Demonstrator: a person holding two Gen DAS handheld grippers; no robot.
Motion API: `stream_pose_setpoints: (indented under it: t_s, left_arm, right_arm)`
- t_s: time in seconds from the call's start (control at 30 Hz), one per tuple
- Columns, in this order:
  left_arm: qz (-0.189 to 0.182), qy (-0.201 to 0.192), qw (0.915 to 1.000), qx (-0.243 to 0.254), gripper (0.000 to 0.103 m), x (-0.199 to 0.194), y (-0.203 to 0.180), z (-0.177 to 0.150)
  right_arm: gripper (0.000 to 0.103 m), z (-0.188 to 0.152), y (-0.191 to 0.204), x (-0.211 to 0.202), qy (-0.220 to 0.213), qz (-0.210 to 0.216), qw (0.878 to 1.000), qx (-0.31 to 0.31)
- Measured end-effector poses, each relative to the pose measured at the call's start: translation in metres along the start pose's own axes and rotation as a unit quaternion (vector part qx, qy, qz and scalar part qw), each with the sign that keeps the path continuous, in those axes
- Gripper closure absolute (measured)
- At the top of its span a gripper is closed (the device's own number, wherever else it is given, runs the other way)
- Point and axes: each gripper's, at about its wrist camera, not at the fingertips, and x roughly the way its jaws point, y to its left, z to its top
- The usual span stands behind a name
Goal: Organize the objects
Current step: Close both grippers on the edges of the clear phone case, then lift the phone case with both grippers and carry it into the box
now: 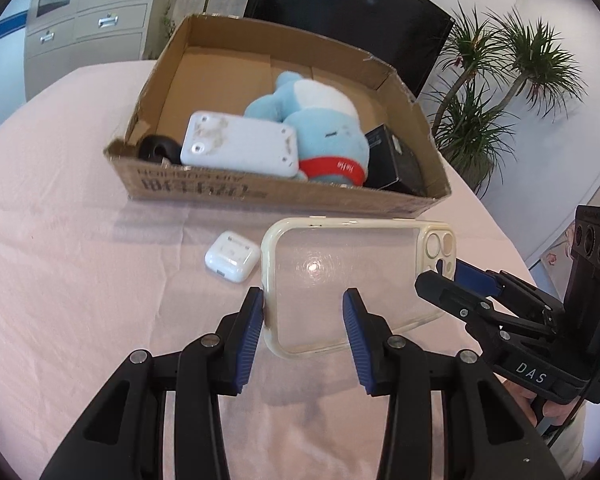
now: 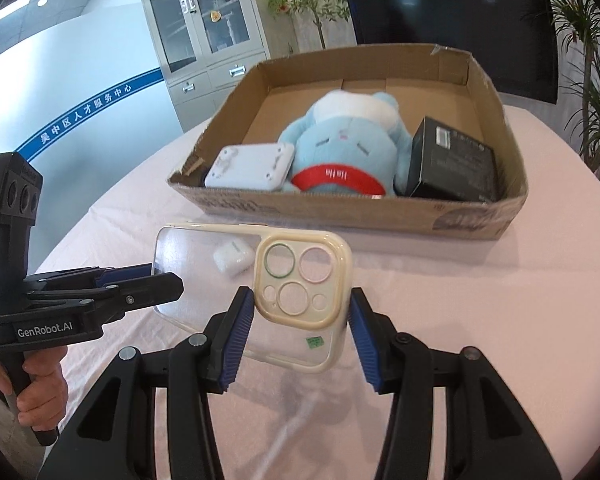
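A clear phone case with a cream rim hangs above the pink tablecloth, held from both ends. My left gripper is shut on its plain end, the left pad pressed against the end rim. In the right wrist view my right gripper is shut across the camera-cutout end of the case. A white earbud case lies on the cloth under the phone case, near the box. The cardboard box stands beyond both grippers.
Inside the box lie a blue plush toy, a white flat device, a black box and a black round object. The round table drops off at its edges. A palm plant stands right, a cabinet behind.
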Motion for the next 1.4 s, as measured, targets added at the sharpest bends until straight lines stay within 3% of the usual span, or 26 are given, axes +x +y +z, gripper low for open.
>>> stream_pose_setpoints:
  t_s: [0.57, 1.03, 1.27, 1.4]
  left_arm:
    - [-0.005, -0.034, 0.9994, 0.012, 0.065, -0.015, -0.007, 0.07]
    - [0.002, -0.043, 0.999, -0.004, 0.064, 0.007, 0.024, 0.13]
    - [-0.007, -0.035, 0.9991, -0.021, 0.064, 0.033, 0.059, 0.159]
    - [0.009, -0.031, 0.999, -0.03, 0.064, 0.048, 0.077, 0.168]
  right_arm:
    - [0.057, 0.068, -0.004, -0.006, -0.04, -0.013, 0.999, -0.003]
    - [0.057, 0.124, 0.003, 0.04, -0.048, -0.038, 0.998, 0.007]
    - [0.057, 0.148, 0.008, 0.076, -0.045, -0.044, 0.998, 0.006]
    - [0.057, 0.157, 0.014, 0.103, -0.038, -0.043, 0.998, 0.004]
